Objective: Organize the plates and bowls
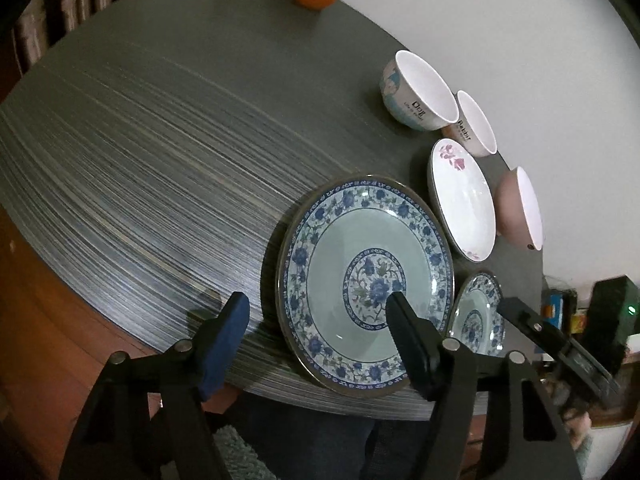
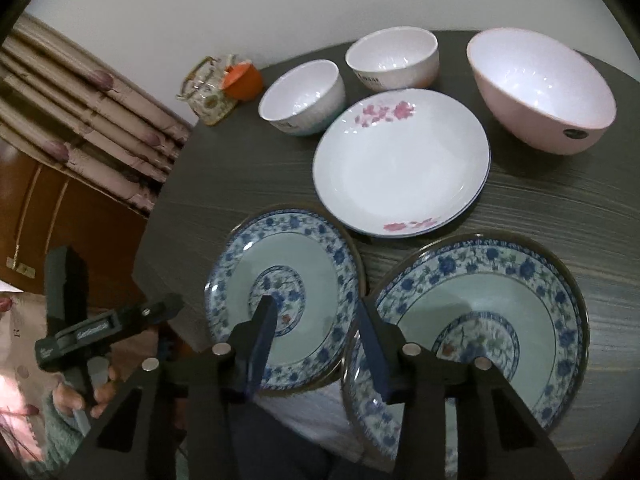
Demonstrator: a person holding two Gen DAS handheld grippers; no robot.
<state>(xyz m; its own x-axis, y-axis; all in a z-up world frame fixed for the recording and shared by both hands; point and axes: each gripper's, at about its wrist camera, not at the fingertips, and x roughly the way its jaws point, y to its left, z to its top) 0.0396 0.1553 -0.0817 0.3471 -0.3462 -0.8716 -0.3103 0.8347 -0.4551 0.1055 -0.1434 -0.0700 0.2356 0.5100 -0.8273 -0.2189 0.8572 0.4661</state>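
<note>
Right wrist view shows your right gripper point(image 2: 316, 344) tilted down, unclenched, above two blue-patterned plates point(image 2: 280, 292), their near rims hidden.

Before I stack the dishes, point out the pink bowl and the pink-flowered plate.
pink bowl point(image 2: 536, 92), right wrist view, on its white inside.
pink-flowered plate point(image 2: 396, 168), right wrist view, on its bare white middle.

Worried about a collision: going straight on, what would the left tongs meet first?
Likely the left tongs meet the large blue floral plate, its rim between them; depth unclear.
</note>
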